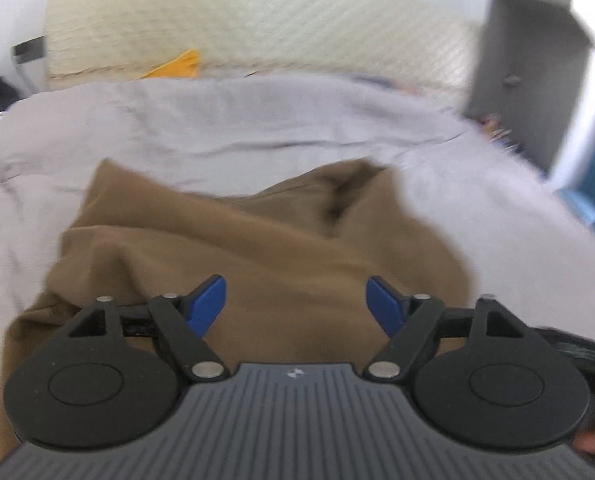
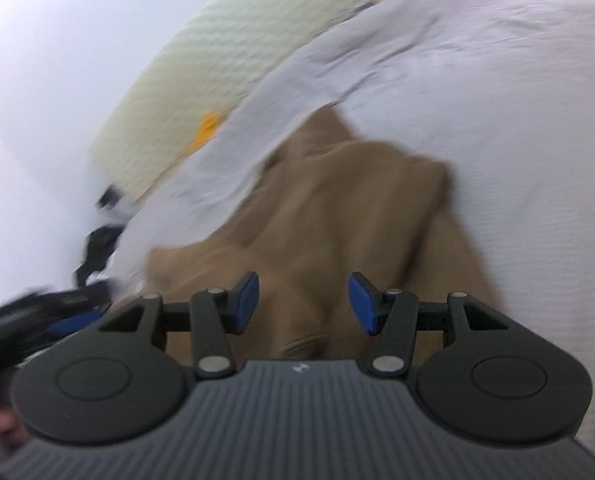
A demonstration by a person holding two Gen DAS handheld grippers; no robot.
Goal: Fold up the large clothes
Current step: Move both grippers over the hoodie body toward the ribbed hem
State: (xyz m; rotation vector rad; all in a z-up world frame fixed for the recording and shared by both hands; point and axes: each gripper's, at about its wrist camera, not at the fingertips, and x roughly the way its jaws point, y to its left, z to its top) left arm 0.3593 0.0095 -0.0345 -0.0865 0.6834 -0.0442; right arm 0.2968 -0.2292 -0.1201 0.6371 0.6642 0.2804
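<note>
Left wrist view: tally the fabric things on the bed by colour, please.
Brown: 1, the crumpled brown garment
Pale grey: 1, the bed cover
Orange: 1, a cloth piece at the cream headboard
Total: 3

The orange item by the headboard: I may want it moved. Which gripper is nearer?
Left, though only roughly. The left gripper faces the orange item across the brown garment. From the right gripper it sits further off, up left.
</note>
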